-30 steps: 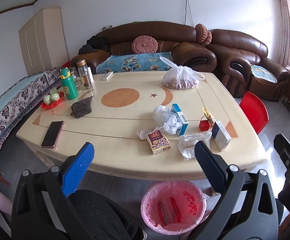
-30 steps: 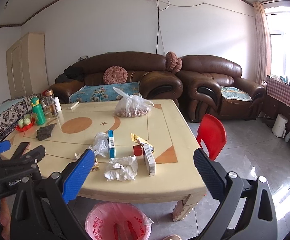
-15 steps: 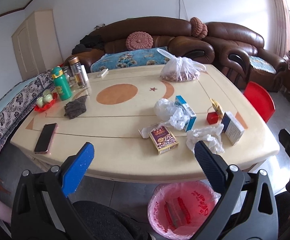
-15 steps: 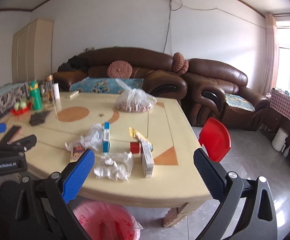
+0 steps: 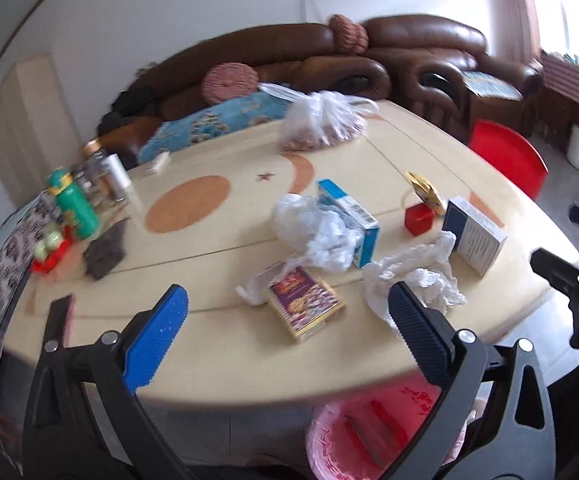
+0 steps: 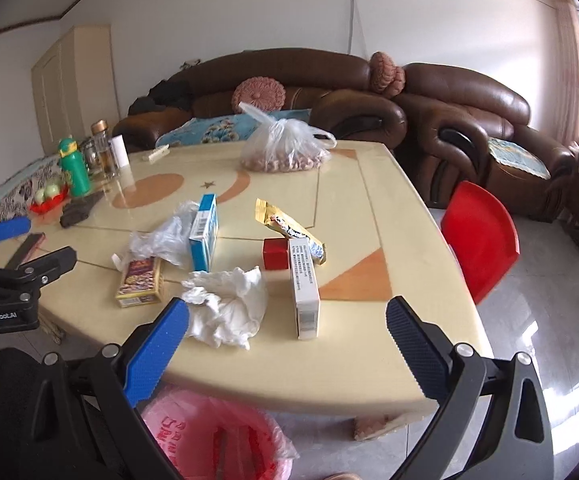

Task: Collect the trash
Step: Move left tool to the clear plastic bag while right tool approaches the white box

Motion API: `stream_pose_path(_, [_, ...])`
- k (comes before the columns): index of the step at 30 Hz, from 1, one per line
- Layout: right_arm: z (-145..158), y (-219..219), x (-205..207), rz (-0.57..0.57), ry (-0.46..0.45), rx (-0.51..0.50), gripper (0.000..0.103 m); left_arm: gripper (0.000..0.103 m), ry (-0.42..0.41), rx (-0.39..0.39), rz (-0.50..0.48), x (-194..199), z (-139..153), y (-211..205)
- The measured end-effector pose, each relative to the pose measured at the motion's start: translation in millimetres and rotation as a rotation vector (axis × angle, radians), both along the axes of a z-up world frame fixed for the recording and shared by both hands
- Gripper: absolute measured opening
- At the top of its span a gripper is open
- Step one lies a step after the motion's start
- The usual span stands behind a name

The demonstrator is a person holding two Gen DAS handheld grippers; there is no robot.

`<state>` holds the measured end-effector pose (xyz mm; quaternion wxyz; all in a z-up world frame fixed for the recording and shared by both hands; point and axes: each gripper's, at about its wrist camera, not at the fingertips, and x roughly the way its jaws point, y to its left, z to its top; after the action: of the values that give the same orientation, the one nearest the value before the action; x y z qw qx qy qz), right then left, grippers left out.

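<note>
Litter lies on the near half of a cream table (image 6: pixel 341 376): a crumpled white tissue (image 6: pixel 229 308), a clear plastic wrap (image 6: pixel 161 238), a purple-and-gold pack (image 6: pixel 139 282), a blue box (image 6: pixel 205 232), a white box (image 6: pixel 303 286), a red cube (image 6: pixel 275 254) and a yellow snack wrapper (image 6: pixel 289 230). My right gripper (image 6: pixel 287 354) is open, just short of the tissue. My left gripper (image 5: pixel 287 334) is open over the table's near edge, in front of the purple pack (image 5: pixel 305 304) and tissue (image 5: pixel 413 280). A pink-lined bin (image 6: pixel 213 440) stands below the table's edge.
A bag of nuts (image 6: pixel 285 150) sits at the far side. At the left are a green bottle (image 6: pixel 73 166), jars, a dark cloth (image 6: pixel 79 210) and a phone (image 5: pixel 59 316). A red chair (image 6: pixel 481 244) stands at the right, with brown sofas behind.
Both grippers have moved forward and closer to the table, so the litter looks larger. The left view has tilted and blurred. Both stay open.
</note>
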<state>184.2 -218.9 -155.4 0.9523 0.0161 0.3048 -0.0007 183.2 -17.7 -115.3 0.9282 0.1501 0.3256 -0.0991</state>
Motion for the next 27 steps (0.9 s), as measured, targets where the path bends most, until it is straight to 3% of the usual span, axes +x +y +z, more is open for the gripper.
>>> stream_pose_path(7, [-28, -10, 45, 0.044, 0.043, 0.009, 0.082, 0.098, 0.062, -0.008, -0.046, 48, -27, -13])
stream_pose_path(14, [-47, -15, 62, 0.062, 0.068, 0.014, 0.082, 0.098, 0.077, 0.006, -0.073, 79, -42, -18])
stream_pose_path(21, [-67, -24, 73, 0.071, 0.099, 0.039, 0.081, 0.098, 0.099, -0.001, -0.173, 97, -58, -24])
stream_pose_path(27, [-76, -28, 82, 0.075, 0.112, 0.056, 0.067, 0.098, 0.114, -0.023, -0.196, 115, -68, -24])
